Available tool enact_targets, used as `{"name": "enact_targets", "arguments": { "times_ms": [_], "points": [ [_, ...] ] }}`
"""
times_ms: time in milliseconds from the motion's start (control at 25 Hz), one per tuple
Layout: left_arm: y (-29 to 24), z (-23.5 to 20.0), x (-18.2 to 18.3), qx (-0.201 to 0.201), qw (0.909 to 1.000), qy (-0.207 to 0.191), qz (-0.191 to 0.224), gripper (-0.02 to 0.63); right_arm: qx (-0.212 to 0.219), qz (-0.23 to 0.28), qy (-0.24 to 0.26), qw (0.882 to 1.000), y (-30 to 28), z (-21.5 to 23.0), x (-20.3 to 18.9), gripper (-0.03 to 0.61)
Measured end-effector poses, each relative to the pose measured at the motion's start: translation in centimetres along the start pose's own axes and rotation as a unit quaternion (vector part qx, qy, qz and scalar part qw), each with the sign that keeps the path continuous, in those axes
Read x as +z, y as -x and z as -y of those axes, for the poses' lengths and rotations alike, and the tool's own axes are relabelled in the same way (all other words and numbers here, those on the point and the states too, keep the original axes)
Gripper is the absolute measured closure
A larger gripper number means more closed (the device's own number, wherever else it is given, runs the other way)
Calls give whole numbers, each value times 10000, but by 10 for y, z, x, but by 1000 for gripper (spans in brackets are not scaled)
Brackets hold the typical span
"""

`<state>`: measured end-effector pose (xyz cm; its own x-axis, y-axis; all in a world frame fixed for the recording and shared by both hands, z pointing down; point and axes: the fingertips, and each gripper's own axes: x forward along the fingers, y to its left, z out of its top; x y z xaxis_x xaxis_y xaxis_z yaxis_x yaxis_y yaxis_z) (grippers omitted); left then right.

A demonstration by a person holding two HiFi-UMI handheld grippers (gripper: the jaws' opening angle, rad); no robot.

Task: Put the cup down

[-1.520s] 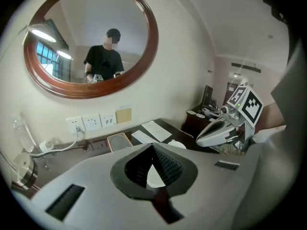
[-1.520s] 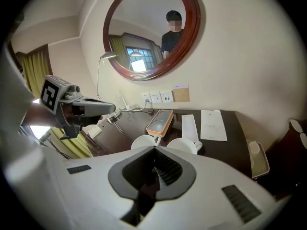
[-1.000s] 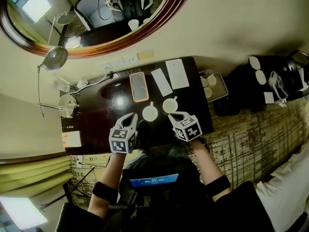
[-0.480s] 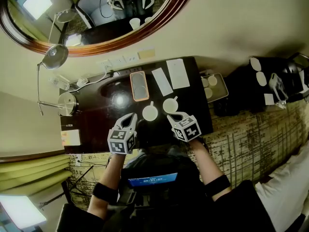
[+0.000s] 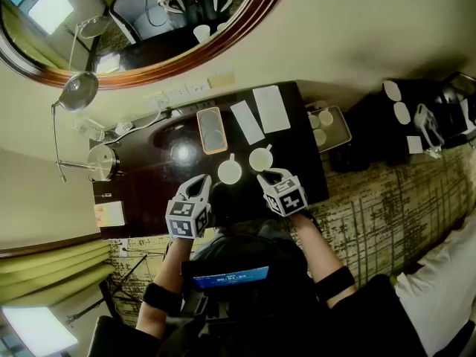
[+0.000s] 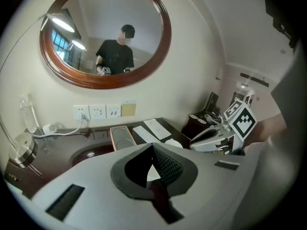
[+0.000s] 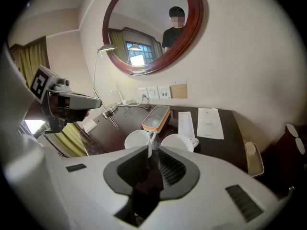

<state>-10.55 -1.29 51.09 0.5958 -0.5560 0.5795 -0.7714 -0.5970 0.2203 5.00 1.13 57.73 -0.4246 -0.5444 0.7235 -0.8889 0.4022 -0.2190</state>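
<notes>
Two white cups stand side by side on the dark table [image 5: 149,192]: the left cup [image 5: 229,172] [image 7: 136,139] and the right cup [image 5: 260,158] [image 7: 178,142], handles turned away to the right. My right gripper [image 5: 265,175] [image 7: 151,152] sits just on the near side of them. Its jaws have just been opening and stand a little apart with nothing pressed between them; the left cup's handle shows just beyond the gap. My left gripper [image 5: 201,180] [image 6: 152,152] rests shut and empty at the table's near edge, left of the cups.
An orange-rimmed case [image 5: 212,130] and two paper cards [image 5: 248,122] [image 5: 271,108] lie behind the cups. A desk lamp base [image 5: 104,161] and cables sit at the left. A small tray [image 5: 331,129] stands off the right end. The round mirror [image 5: 245,28] hangs on the wall.
The head view has shifted slightly. Both grippers and both cups keep their places on the table.
</notes>
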Motion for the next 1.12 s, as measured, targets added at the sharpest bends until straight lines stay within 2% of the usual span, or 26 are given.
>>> {"name": "enact_targets", "arguments": {
  "times_ms": [80,160,200,280,360,520,640,1120],
  "points": [
    [-1,-4,-2,28,10000,0,42,611,-56,-17,-120,9999,-2,-1,-2,415],
    [-2,-8,-8,60,10000,7,19,611,-208,-12,-181,9996,-6,3,-8,302],
    [-2,-9,-10,65,10000,10,-16,611,-320,22,-193,9993,-7,7,-10,225],
    [-1,-8,-11,62,9999,19,-82,611,-566,107,-226,9981,-9,15,-13,133],
    [1,-5,-10,60,9999,35,-141,611,-775,167,-274,9965,-13,22,-18,76],
    [6,-2,-8,69,9998,16,-185,611,-1058,145,-372,9936,-34,33,-39,54],
    [4,-1,-2,133,9998,-52,-122,611,-1171,282,-267,9924,-54,42,-44,46],
    [-25,14,-20,120,9991,-149,-368,611,-1078,619,191,9921,-93,63,-36,46]
  ]
}}
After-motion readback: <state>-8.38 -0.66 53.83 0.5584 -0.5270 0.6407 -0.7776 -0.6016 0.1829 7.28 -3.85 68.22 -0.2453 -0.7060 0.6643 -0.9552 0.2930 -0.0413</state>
